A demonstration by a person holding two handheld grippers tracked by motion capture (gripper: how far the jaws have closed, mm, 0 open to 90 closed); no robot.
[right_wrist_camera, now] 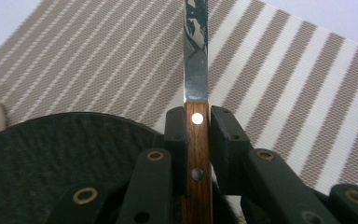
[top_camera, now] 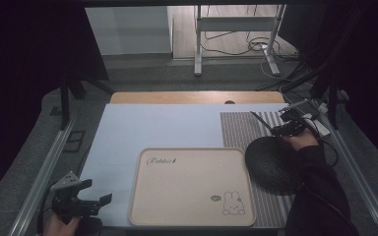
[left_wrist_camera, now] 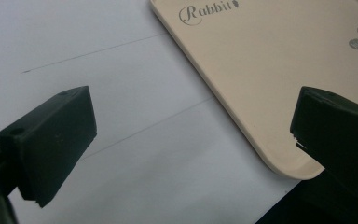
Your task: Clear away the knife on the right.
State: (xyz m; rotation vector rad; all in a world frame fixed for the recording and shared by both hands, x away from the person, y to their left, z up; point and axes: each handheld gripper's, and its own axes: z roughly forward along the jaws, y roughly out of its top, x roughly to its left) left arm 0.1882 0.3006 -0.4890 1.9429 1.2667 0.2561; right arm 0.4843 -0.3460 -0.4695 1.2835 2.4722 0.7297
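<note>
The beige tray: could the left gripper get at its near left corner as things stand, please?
Probably yes: the left gripper is open and holds nothing, and the beige tray corner lies just beyond its jaws, with bare table between.

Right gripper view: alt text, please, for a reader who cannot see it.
The right gripper clamps the wooden handle of a knife, its blade pointing up over a striped placemat. A dark round mat lies lower left.

Knife [right_wrist_camera: 196, 79]: glossy metal blade, wooden handle; placemat [right_wrist_camera: 284, 79] woven.
</note>
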